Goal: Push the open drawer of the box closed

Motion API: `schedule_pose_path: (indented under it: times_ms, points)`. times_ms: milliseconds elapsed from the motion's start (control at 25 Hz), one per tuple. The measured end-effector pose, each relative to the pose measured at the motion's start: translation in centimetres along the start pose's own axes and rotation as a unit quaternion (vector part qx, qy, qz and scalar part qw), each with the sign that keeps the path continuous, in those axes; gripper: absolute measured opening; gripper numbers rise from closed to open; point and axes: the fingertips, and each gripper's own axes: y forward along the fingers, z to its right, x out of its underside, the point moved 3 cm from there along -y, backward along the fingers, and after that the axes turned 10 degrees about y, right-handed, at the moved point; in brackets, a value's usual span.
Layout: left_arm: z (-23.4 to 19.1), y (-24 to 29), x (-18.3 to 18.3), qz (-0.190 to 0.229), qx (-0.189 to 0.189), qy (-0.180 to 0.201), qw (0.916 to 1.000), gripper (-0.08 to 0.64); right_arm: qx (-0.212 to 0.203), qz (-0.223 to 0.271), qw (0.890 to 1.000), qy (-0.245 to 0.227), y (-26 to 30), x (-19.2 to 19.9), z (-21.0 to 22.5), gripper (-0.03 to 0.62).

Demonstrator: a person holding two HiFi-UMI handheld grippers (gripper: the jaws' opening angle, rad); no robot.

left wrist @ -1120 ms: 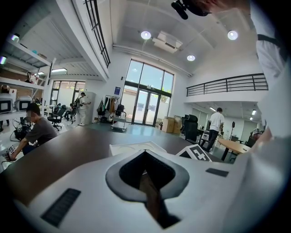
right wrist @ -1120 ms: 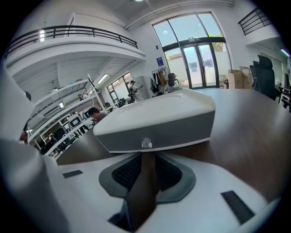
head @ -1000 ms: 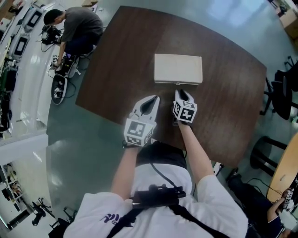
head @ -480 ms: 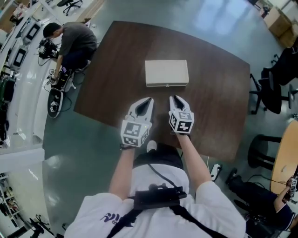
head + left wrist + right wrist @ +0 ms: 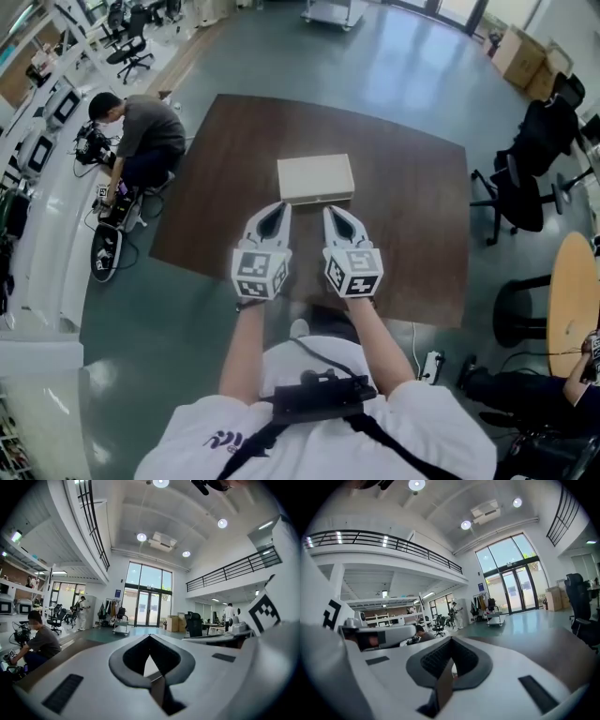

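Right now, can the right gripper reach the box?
Probably yes: the right gripper hovers just short of the box, and nothing stands between them on the table.

Cream box [image 5: 316,176] sits mid-table [image 5: 412,216] — its drawer front [image 5: 319,199] looks flush, though it's small here. Left gripper [image 5: 278,210] and right gripper [image 5: 331,214] hover side by side, just beside that edge.
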Motion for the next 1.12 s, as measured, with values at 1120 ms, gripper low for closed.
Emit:
schedule_pose_path:
  times_ms: [1120]
  points:
    - [5.0,-2.6,-7.2,0.047,-0.004,0.007,0.9989,0.009,0.014,0.087,0.99,-0.106,-8.6,-8.5,-2.4,0.005]
